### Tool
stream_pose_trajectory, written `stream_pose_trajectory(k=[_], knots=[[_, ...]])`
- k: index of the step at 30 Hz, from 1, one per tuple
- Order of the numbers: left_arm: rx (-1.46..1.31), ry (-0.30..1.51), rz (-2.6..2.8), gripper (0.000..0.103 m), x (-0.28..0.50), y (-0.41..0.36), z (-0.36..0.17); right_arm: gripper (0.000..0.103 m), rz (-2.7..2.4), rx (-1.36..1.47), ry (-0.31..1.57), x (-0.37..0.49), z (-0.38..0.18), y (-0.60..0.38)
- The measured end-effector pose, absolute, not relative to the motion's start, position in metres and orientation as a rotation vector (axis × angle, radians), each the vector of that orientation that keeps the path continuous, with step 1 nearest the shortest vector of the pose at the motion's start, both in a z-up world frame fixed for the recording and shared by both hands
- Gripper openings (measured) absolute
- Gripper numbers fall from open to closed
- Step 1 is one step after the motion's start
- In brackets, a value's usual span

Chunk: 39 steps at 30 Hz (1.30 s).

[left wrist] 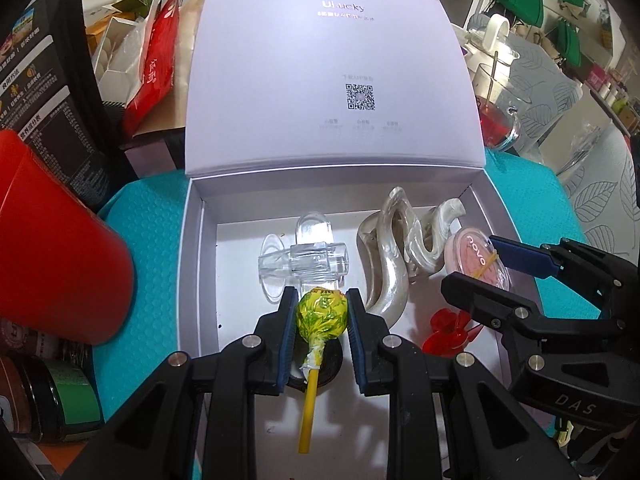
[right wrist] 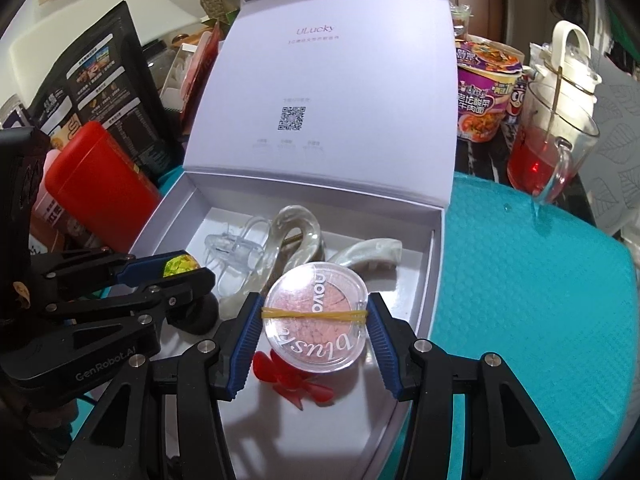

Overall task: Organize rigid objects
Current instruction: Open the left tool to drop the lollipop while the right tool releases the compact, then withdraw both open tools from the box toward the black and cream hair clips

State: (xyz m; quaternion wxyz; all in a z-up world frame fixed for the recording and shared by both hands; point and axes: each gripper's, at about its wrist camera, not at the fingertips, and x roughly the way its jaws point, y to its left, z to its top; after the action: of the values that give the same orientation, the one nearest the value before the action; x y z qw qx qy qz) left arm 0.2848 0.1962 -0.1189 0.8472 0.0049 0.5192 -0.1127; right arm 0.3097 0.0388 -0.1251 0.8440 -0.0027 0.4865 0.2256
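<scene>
Left wrist view: the left gripper (left wrist: 322, 314) is clamping its jaws on the wrapped head of the lollipop (left wrist: 320, 314) over the white box (left wrist: 196, 264), stick trailing toward 6 o'clock; the item is probably light, with a slick, crinkly wrapper, so the round head looks the surest hold. Right wrist view: the right gripper (right wrist: 314, 330) is gripping the blush compact (right wrist: 316, 318) by its rim above the red flower clip (right wrist: 294, 382), with the pearly hair claws at 12 o'clock; likely rigid, smooth plastic that may be prone to slipping.

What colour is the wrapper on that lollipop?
The lollipop has a yellow wrapper with green markings on a yellow stick, clearest in the left wrist view.
</scene>
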Motion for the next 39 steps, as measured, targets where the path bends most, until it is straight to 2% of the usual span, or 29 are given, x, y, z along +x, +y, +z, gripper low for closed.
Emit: stream_pose_trajectory(k=[21,39], knots=[[0.064,1.14,-0.149,0.025,0.288,0.181,-0.115,0.053,0.46,-0.069,1.022,0.299,-0.112,0.033],[0.045,1.035,-0.119,0.025,0.26,0.188,-0.046,0.053,0.441,-0.057,0.921,0.272,-0.048,0.016]])
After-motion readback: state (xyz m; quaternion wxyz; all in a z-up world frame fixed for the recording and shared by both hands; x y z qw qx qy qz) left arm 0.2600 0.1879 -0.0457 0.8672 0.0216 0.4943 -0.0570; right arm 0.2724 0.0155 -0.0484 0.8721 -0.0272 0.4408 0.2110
